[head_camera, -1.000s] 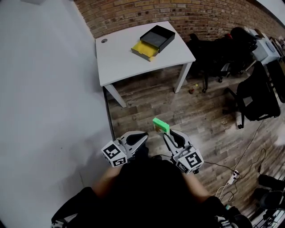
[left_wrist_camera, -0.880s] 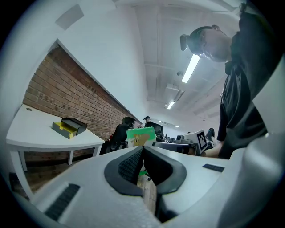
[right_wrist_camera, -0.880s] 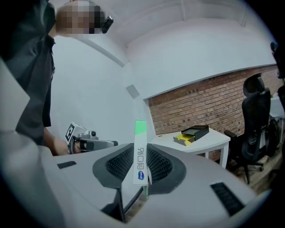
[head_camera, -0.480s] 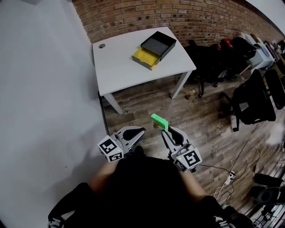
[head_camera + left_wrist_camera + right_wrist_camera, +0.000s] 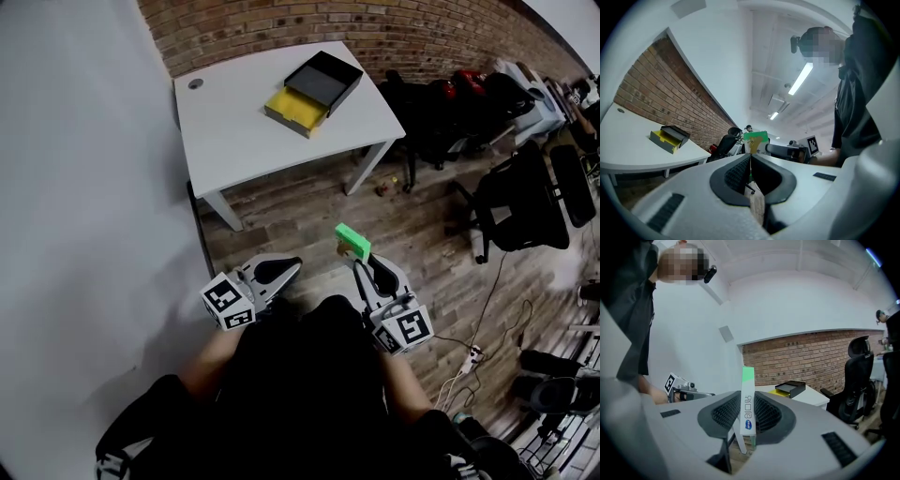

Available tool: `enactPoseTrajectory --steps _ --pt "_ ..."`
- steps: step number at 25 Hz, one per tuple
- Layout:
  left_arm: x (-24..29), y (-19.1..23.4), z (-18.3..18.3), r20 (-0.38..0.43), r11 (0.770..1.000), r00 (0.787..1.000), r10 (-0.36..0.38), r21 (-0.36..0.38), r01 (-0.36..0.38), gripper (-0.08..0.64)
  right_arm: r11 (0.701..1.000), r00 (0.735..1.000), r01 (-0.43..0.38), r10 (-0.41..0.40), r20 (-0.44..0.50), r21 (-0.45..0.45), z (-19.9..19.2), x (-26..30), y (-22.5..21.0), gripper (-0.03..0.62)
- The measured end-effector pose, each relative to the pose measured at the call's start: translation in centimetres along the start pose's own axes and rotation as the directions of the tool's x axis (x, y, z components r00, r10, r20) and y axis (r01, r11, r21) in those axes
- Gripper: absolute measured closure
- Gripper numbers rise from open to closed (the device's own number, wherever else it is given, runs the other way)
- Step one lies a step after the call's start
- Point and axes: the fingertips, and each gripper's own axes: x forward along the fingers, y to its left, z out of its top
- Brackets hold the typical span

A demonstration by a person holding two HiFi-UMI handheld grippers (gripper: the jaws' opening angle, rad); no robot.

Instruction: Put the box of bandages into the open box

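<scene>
My right gripper (image 5: pixel 361 261) is shut on the green and white box of bandages (image 5: pixel 352 241), held upright over the wooden floor; in the right gripper view the box of bandages (image 5: pixel 747 399) stands clamped between the jaws. The left gripper (image 5: pixel 289 267) hangs beside it at the left, jaws closed together with nothing in them. The open box (image 5: pixel 314 86), black with a yellow tray pulled out, sits far ahead on the white table (image 5: pixel 234 131). The left gripper view also shows the open box (image 5: pixel 669 138) and the box of bandages (image 5: pixel 756 140) in the other gripper.
A brick wall (image 5: pixel 309 28) runs behind the table. Black office chairs (image 5: pixel 525 202) stand to the right. Cables and a power strip (image 5: pixel 473 356) lie on the floor at lower right. A white wall (image 5: pixel 84 234) is close on the left.
The view has shifted: the table now sits further left and higher in the head view. Both grippers keep their places in front of the body, the right one still clamped on the box.
</scene>
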Motion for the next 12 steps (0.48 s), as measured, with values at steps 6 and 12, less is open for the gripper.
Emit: enactPoseTrajectory --steps 6,12 --pt "1.5 1.7 -0.3 -0.022 1.0 1.0 0.019 -0.003 -0.019 0.543 0.999 0.999 -0.036 0.036 0.027 0.011 0.7 2.1 -2.4 0.502" --pt "4.2 5.0 0.8 -0.024 0.996 0.996 0.086 0.025 -0.085 0.543 0.996 0.995 -0.094 0.094 0.034 0.009 1.2 5.2 -6.7 0.503"
